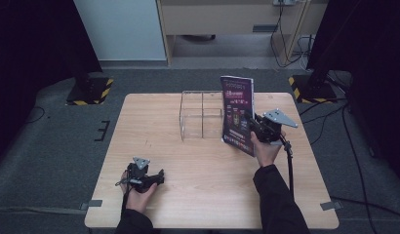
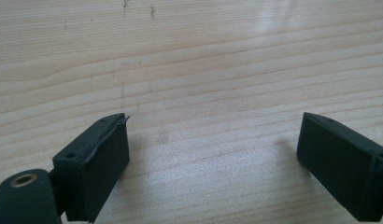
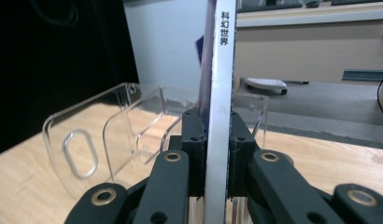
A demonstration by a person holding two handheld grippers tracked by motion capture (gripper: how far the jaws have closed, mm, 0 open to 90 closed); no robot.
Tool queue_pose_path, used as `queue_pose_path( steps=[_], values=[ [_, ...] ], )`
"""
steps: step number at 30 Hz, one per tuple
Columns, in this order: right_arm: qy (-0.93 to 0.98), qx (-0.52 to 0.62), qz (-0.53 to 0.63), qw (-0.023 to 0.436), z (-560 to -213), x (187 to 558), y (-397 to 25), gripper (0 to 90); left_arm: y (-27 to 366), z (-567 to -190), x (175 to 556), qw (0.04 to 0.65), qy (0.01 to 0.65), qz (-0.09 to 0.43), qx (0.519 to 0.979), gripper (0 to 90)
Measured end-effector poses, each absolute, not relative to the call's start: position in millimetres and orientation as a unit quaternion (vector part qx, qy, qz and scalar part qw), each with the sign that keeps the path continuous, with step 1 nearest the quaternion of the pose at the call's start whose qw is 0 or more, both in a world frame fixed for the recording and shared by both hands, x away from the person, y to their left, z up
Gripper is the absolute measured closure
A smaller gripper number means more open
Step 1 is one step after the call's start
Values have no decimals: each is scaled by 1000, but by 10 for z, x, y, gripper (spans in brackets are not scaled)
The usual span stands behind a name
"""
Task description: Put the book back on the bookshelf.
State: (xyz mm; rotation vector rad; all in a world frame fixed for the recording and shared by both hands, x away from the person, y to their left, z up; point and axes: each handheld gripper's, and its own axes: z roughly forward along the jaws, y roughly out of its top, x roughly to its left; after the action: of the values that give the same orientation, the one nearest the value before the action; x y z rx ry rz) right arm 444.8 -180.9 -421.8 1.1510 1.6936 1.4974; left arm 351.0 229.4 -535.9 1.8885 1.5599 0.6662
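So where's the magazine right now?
The magazine stands upright in the right gripper, right of the table's middle in the high view, beside the clear rack.

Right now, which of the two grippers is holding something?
The right gripper: its fingers are clamped on the spine of the upright magazine beside the clear organizer. The left gripper rests open on the table, holding nothing.
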Motion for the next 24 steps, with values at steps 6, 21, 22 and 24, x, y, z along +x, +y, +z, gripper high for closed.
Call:
queue_pose_path(
  steps=[6,21,22,24],
  values=[
    [638,431,570,287,-4269,4340,-1847,819,2294,-5359,3510,297,587,251,710,85],
    [658,425,561,268,-4350,4110,-1942,804,2294,-5359,3509,297,587,251,710,85],
    [660,424,560,267,-4357,4079,-1959,804,2294,-5359,3509,297,587,251,711,85],
    [667,423,554,263,-4374,4009,-1990,806,2294,-5359,3510,297,587,251,711,85]
  ],
)
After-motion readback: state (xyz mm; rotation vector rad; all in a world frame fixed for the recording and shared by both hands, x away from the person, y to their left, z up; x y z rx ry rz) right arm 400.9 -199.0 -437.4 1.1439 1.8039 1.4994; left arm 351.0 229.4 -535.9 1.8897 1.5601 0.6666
